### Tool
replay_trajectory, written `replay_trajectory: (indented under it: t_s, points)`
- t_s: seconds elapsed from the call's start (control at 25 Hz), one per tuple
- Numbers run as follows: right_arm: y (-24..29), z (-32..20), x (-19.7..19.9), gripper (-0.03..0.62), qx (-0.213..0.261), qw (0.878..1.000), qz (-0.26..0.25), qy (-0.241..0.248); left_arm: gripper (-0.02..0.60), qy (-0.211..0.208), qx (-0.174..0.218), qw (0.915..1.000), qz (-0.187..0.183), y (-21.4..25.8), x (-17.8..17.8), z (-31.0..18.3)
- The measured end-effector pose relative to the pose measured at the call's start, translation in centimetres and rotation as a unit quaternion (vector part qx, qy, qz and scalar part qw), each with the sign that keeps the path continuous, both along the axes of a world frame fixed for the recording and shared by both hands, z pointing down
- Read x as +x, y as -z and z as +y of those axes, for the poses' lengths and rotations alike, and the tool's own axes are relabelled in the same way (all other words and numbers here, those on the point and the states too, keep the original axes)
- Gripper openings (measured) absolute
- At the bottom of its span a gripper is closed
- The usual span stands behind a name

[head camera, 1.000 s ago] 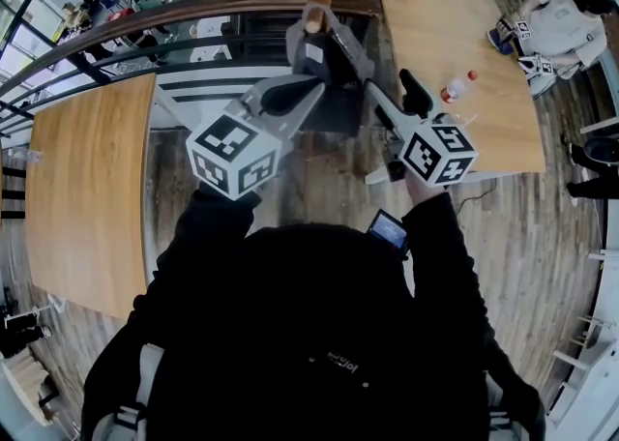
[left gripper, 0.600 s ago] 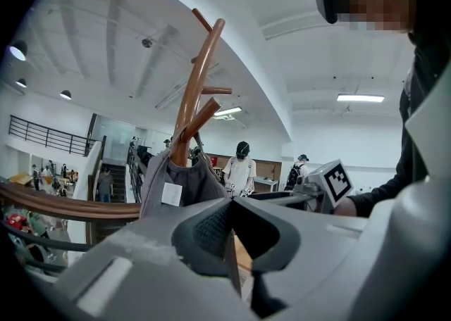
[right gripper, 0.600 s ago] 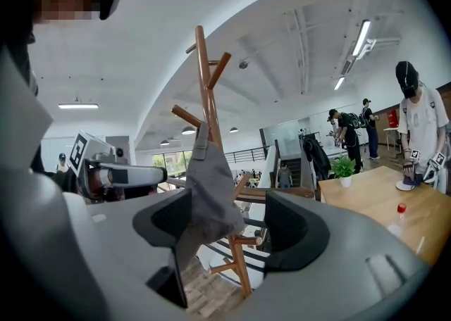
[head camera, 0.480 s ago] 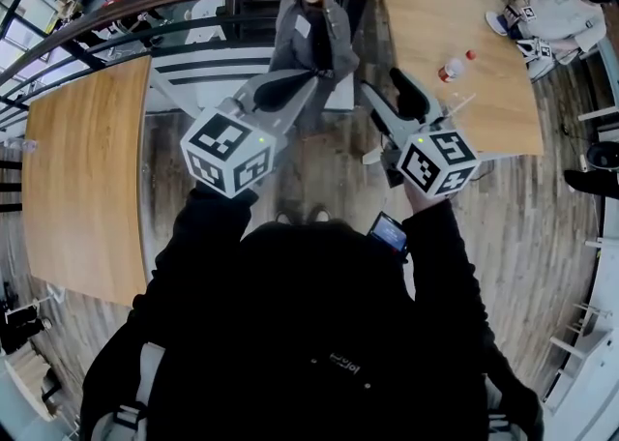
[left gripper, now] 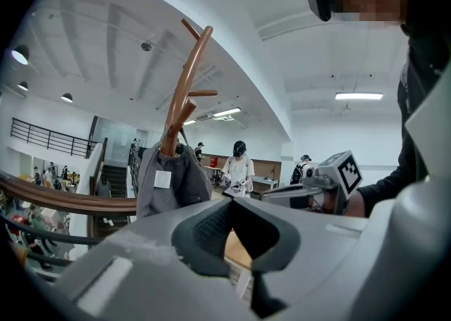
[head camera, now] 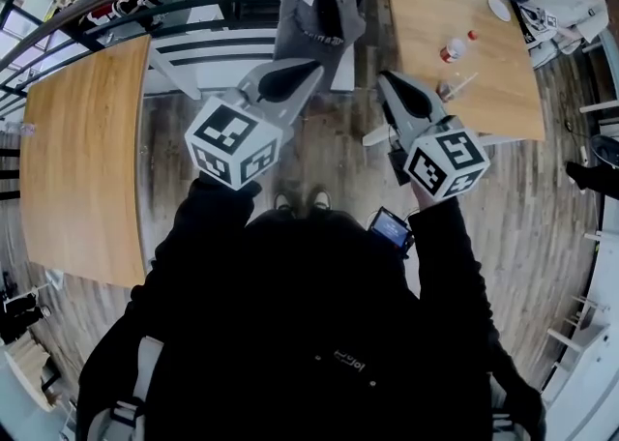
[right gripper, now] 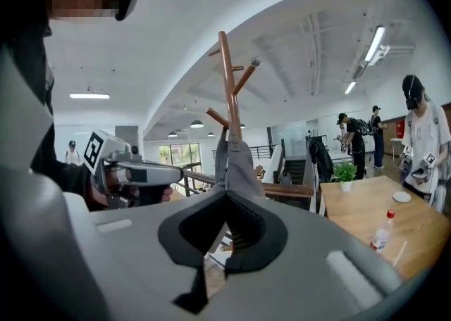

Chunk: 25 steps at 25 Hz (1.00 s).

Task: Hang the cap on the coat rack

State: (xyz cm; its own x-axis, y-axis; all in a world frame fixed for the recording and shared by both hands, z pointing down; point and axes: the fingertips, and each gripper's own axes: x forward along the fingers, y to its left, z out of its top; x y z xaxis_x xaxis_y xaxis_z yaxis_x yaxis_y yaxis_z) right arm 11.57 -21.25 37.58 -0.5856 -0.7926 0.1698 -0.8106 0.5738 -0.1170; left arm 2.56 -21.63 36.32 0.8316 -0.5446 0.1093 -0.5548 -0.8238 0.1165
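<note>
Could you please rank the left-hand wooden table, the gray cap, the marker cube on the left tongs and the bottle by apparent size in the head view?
1. Left-hand wooden table.
2. Gray cap and left marker cube: about alike. The cube is nearer the camera, so I leave them unranked.
3. Bottle.

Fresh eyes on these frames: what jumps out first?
The grey cap draped on the wooden coat rack, top centre of the head view. Below it, the left gripper and right gripper point towards it with nothing between their jaws; the right's have just closed.
</note>
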Motion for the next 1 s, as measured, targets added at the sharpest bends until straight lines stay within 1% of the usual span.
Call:
replay_trajectory:
  t_s: [0.08,0.24,0.56,0.76,1.0]
  points:
    - [0.0,0.8,-0.2,0.008,0.011,1.0,0.01,0.006,0.005,-0.009,0.003,1.0,-0.002,-0.2,0.7,0.8]
    - [1.4,2.3,-1.0,0.008,0.023,0.999,-0.001,0.025,0.005,-0.022,0.013,0.9997,-0.003,0.4,1.4,2.2]
    - [3.8,4.7,-2.3,0.008,0.045,0.998,0.002,0.046,0.005,-0.018,0.015,0.9997,-0.001,1.2,0.4,3.8]
    - [4.5,5.1,-2.3,0.008,0.052,0.997,-0.001,0.051,0.005,-0.02,0.021,0.9996,-0.002,1.7,0.8,4.5]
    - [4.8,5.1,-3.4,0.007,0.053,0.997,-0.003,0.06,0.005,-0.013,0.023,0.9996,0.001,2.1,-0.3,4.5]
